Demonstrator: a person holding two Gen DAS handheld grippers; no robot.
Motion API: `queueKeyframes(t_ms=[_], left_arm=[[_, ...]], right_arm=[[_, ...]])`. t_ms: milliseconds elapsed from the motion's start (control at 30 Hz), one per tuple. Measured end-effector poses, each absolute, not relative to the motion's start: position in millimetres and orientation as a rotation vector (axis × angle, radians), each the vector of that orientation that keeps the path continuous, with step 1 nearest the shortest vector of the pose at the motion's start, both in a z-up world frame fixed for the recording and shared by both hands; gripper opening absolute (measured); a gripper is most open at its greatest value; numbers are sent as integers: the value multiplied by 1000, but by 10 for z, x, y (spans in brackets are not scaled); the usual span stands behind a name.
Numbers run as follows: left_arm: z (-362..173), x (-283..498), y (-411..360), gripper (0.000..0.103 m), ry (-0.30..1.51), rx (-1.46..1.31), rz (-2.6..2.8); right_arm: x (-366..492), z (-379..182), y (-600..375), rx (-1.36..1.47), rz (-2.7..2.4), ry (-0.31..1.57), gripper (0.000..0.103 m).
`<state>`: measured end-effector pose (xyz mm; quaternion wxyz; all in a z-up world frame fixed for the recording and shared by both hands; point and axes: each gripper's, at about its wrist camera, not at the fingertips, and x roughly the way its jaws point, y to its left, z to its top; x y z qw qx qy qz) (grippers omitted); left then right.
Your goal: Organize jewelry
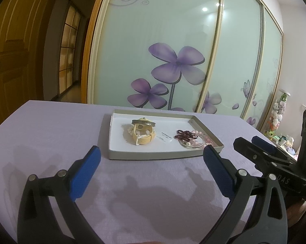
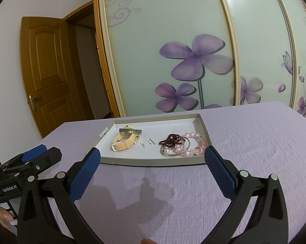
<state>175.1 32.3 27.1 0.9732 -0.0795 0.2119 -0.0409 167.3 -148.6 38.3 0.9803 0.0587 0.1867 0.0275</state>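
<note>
Tray: shallow grey card box lid with a white floor, set on the lilac cloth; all jewelry in view lies inside it.
Left cluster: cream strap watch, coiled, with a dark engraved metal bangle resting on top and a pearl strand touching its side.
Right cluster: dark red bead strand bunched over a thin silver bangle, both overlapping a pink bead bracelet (glossy round beads, flower charm).
Left gripper: jaws spread wide, nothing between them, held over the cloth short of the tray's near edge.
Right gripper: likewise released and empty, fingertips at the tray's near wall.
Stage: two heaps in one tray would suit either pieces gathered in, or pieces awaiting separation; the frames do not settle which.
Handling note: beads roll and strands tangle, so any pick would go best pinching one strand clear of its neighbours; rigid bangles want a grip across the band.
Pads: blue, dimpled rubber.
</note>
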Motion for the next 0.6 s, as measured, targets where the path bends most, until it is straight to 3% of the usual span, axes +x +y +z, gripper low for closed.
queueKeyframes(t_ms=[600], left_arm=[[256,1742,295,101,431,-162,-87]], right_arm=[[1678,385,-1480,118,55,376,102]])
